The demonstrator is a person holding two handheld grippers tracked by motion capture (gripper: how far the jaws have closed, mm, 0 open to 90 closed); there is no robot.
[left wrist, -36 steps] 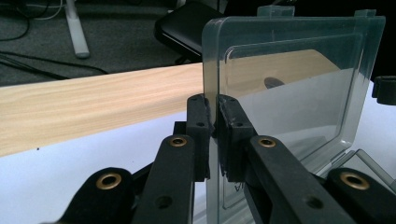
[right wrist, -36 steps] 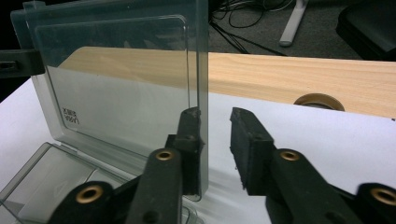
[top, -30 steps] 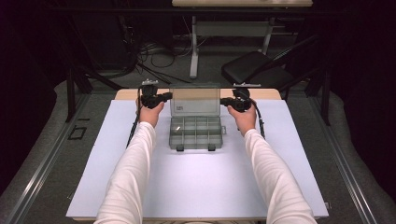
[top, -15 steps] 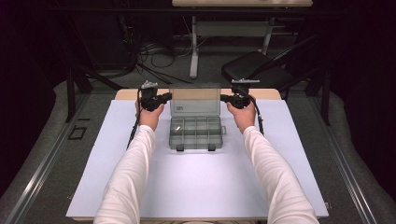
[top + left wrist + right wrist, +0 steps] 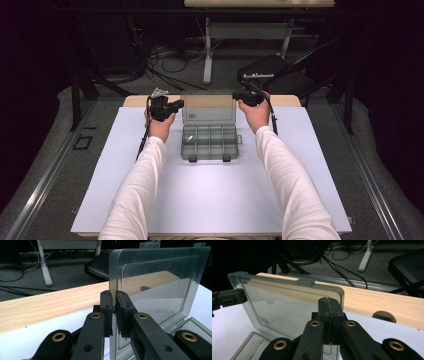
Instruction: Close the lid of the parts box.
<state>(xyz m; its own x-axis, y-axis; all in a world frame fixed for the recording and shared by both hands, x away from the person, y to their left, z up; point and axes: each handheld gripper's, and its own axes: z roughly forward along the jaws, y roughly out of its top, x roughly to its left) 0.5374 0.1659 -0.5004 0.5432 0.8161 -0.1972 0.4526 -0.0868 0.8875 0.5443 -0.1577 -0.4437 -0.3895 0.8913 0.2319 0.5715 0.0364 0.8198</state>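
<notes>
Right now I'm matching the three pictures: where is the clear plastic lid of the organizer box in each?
High view: clear plastic lid upright, centre, between both grippers.
Left gripper view: fills the right half.
Right gripper view: left and centre.
Shared landmark: the wooden table edge behind it.

A white sheet covers most of a light wooden table, whose bare far edge carries a round cable hole near one end. Beyond the table, on grey carpet, stands a white desk leg with a tangle of dark cables beside it; a black chair seat sits just behind the table's far right part. Metal floor rails run along both sides of the table, dark surroundings past them.
</notes>
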